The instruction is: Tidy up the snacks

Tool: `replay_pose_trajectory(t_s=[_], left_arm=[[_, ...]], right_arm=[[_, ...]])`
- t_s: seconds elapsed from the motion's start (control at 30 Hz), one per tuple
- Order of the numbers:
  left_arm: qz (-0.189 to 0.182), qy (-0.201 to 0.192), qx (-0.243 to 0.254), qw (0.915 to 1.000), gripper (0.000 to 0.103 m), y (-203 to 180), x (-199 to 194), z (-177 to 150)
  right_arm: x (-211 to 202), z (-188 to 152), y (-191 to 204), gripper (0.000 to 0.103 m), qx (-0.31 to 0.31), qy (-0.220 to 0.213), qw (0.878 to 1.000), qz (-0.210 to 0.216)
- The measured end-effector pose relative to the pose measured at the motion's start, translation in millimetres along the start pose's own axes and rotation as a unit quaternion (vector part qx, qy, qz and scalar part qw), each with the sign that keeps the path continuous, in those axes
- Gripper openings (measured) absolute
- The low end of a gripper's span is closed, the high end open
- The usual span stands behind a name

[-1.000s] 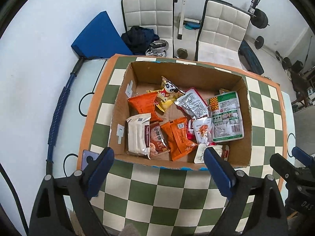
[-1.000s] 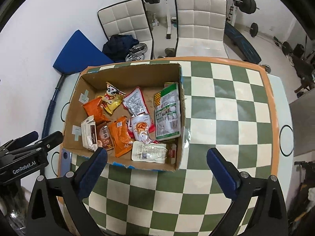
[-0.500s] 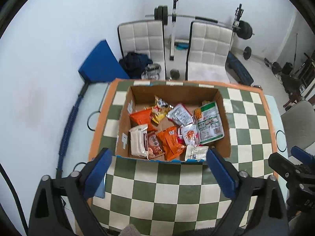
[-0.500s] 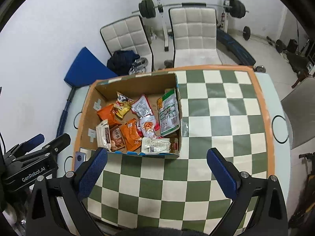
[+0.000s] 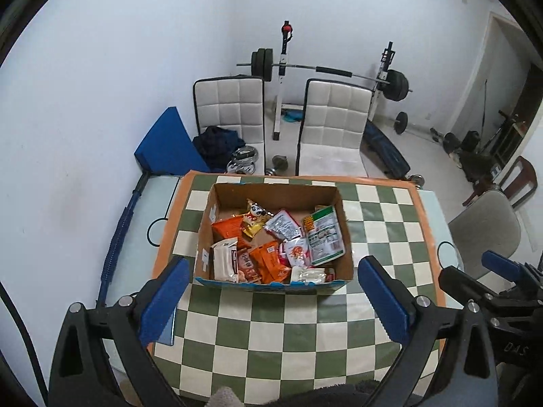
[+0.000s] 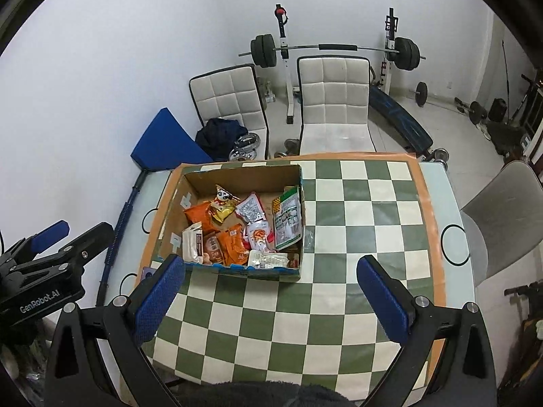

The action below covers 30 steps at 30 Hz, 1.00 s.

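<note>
An open cardboard box (image 5: 271,190) (image 6: 237,171) sits on the left half of a green and white checkered table (image 5: 288,322) (image 6: 356,210). It holds several snack packets: orange packs (image 5: 268,264) (image 6: 230,246), a green and white pouch (image 5: 324,234) (image 6: 288,218), a panda bag (image 5: 254,217) (image 6: 222,201) and a white bar (image 5: 222,261) (image 6: 191,244). My left gripper (image 5: 271,295) is open and empty, high above the table's near side. My right gripper (image 6: 269,296) is open and empty, likewise pulled back from the box.
Two white padded chairs (image 5: 332,125) (image 6: 334,101) stand behind the table, with a barbell rack (image 6: 336,49) and a blue mat (image 5: 166,146) by the wall. A grey chair (image 6: 505,217) stands at the right edge. A phone (image 5: 168,325) lies at the table's near left.
Both grippers have risen and pulled back from the box, so the box looks smaller and more of the room shows. The snacks have not moved.
</note>
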State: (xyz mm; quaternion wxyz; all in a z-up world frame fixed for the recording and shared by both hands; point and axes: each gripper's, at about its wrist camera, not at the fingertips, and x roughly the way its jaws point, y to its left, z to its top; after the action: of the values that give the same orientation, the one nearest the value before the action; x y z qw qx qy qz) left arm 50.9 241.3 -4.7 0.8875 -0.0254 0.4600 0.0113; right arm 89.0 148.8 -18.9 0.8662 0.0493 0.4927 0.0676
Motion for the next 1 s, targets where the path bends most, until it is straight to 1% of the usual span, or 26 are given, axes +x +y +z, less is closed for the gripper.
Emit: replay_pose_trajectory(t_s=[0.17, 0.3, 0.37, 0.47, 0.7, 0.87, 1.0], left_arm=[[0.002, -0.011, -0.002, 0.9999, 0.103, -0.9, -7.5, -1.6], [0.007, -0.017, -0.010, 0.9998, 0.103, 1.9, -6.2, -1.8], [0.011, -0.024, -0.010, 0.9996, 0.103, 2.8, -5.7, -2.9], [0.017, -0.025, -0.010, 0.9995, 0.103, 3.2, -0.3, -3.9], [0.025, -0.010, -0.011, 0.9996, 0.103, 3.1, 26.8, -10.3], [0.037, 0.004, -0.012, 0.9992, 0.103, 3.8, 47.1, -17.9], [0.038, 0.012, -0.017, 0.9991, 0.103, 6.2, 57.6, -22.5]], right_arm=[[-16.2, -0.4, 0.6, 0.103, -0.002, -0.007, 1.000, 0.000], [-18.6, 1.1, -2.7, 0.103, 0.001, -0.012, 1.000, -0.006], [-16.5, 1.0, -4.1, 0.103, 0.001, -0.014, 1.000, -0.016], [-9.2, -0.2, -5.2, 0.103, -0.003, -0.016, 0.999, -0.035], [20.5, -5.3, -8.1, 0.103, -0.003, -0.012, 0.998, -0.068], [37.8, -8.5, -13.2, 0.103, 0.007, -0.015, 0.996, -0.083], [47.4, -9.9, -13.2, 0.103, 0.007, -0.015, 0.996, -0.092]])
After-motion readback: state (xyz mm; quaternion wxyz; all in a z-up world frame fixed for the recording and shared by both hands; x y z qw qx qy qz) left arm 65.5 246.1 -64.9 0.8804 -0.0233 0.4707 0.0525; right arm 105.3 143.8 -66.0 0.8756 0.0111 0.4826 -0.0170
